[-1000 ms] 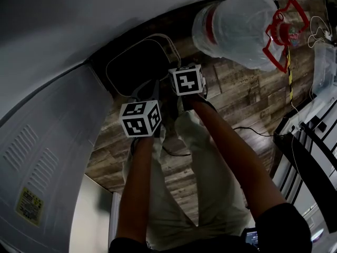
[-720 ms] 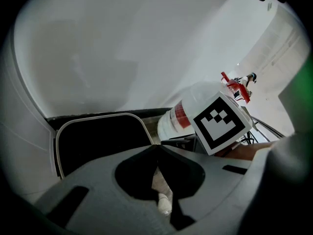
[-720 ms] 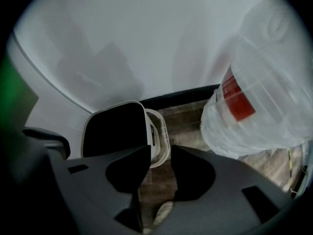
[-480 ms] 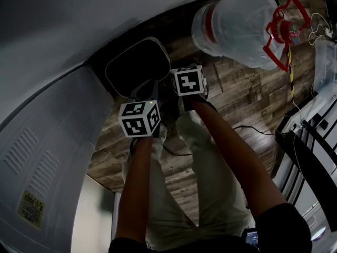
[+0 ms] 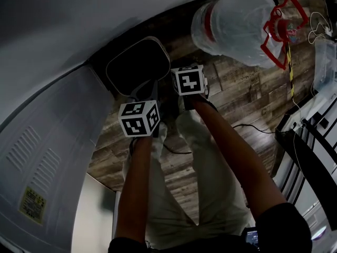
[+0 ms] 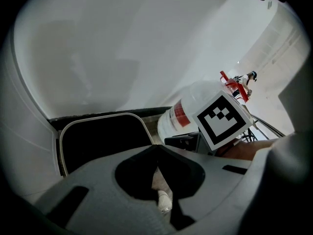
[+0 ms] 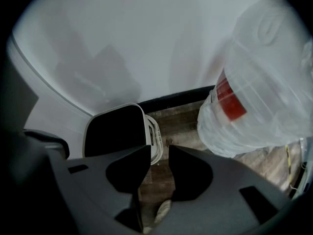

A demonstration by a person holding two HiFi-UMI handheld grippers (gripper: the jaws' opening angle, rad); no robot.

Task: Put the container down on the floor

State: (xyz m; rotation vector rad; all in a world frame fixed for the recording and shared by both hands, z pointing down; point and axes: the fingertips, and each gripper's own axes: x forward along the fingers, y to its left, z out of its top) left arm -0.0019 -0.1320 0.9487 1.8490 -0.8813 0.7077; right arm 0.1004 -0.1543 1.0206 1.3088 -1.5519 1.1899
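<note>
My left tongs (image 6: 156, 150) were pressed together on nothing. My right tongs (image 7: 159, 150) were spread, just beside the black container (image 5: 138, 63). The container stood upright on the wooden floor (image 5: 239, 91), against the white wall (image 5: 63, 20) and near a large water bottle (image 5: 237, 22).

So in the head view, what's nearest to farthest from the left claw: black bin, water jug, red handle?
1. The black bin, on the floor just ahead of the left claw.
2. The water jug, off to the right.
3. The red handle, farther right, past the jug.
</note>
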